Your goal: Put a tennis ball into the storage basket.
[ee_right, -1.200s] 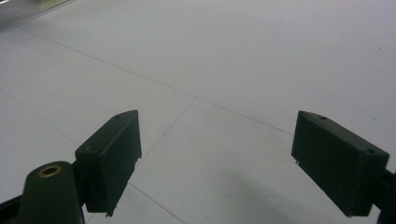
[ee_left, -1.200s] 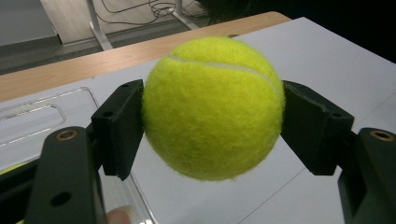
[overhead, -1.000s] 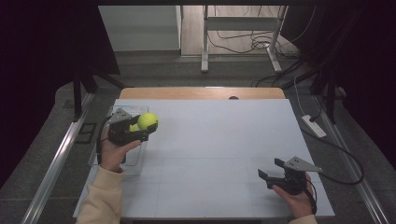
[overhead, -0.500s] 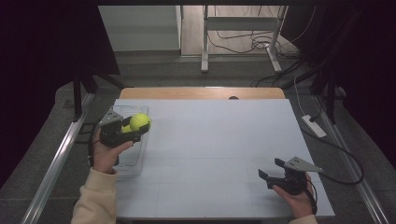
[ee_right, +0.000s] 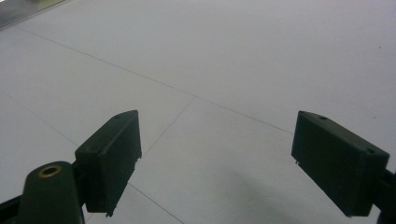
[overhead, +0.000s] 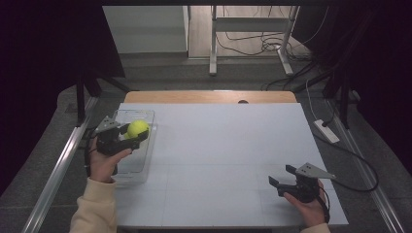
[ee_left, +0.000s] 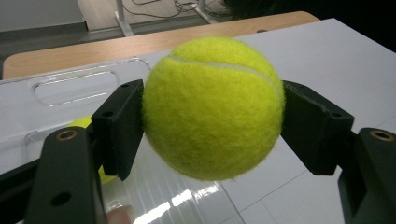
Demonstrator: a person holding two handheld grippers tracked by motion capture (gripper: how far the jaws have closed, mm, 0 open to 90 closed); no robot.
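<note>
The left gripper (overhead: pixel 138 135) is clamped on a yellow tennis ball (overhead: pixel 137 128) — in the left gripper view both black jaws press flat against the ball's (ee_left: pixel 213 107) sides, one on each flank, with the white seam curving across its top. The ball hangs clear of the surface, held over a clear plastic tray (overhead: pixel 142 167) that lies at the left edge of the white table (overhead: pixel 223 145). Below and behind the left jaw in that view a second yellow ball (ee_left: pixel 83 122) peeks out, lying in the tray (ee_left: pixel 70 86), most of it hidden by the jaw; beyond the held ball the tray's far wall shows a long slot-shaped handle. A fingertip (ee_left: pixel 120 215) of the person's left hand (overhead: pixel 104 162) shows at the bottom of that view, just under the jaws. Well apart from all this, near the table's front right corner, the right gripper (overhead: pixel 282 177) sits low in the right hand (overhead: pixel 308 206) with its jaws spread wide and nothing between them — the right gripper view looks along them at bare white tabletop (ee_right: pixel 243 70) crossed by thin seam lines.
</note>
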